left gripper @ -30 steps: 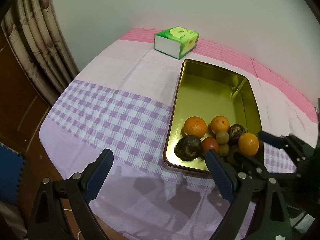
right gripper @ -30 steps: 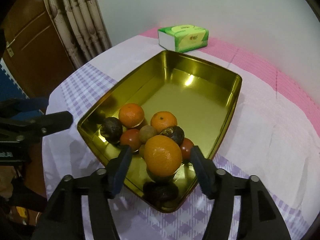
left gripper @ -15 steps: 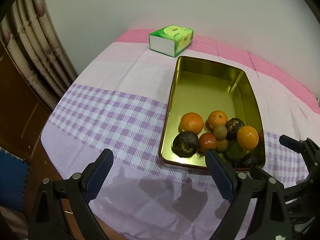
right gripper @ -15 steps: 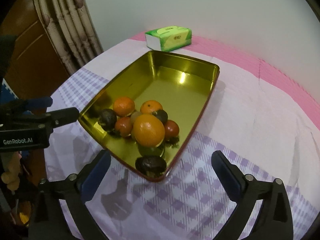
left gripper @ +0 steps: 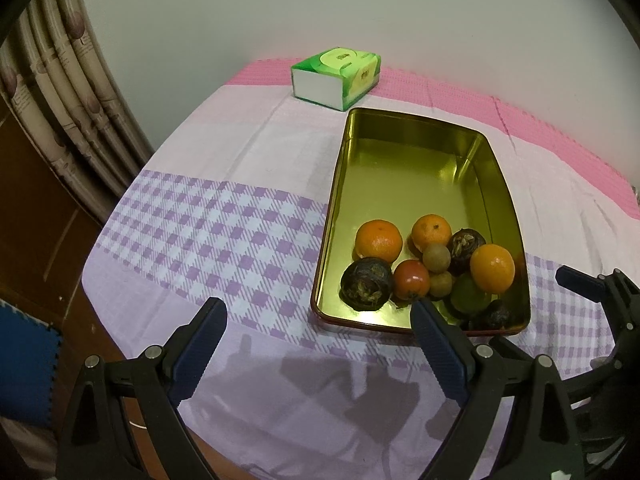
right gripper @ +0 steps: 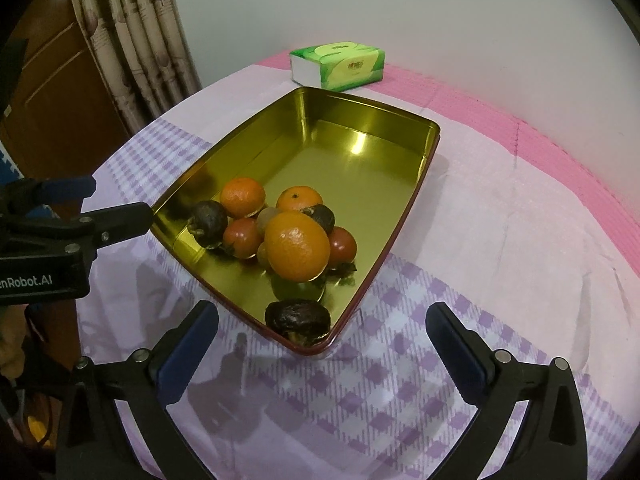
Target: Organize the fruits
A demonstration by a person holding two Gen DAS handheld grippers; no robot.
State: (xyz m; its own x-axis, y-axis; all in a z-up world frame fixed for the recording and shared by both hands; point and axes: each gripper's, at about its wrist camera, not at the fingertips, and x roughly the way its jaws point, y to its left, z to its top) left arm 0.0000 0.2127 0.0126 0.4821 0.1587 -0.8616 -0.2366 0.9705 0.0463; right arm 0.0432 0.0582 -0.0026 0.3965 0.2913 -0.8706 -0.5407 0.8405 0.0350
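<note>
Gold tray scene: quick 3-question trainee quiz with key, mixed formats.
1. True or false: the green tissue pack lies inside the gold tray.
2. The fruit in the tray is gathered at: A) the end near the grippers, B) the end near the tissue pack, C) spread evenly.
3. Fill in: the large orange sits ___ other fruit in the pile.

Key: 1 false, it lies on the tablecloth beyond the tray. 2 A. 3 on top of. Neither the left gripper nor the right gripper holds anything; the right gripper's jaws are opening.
</note>
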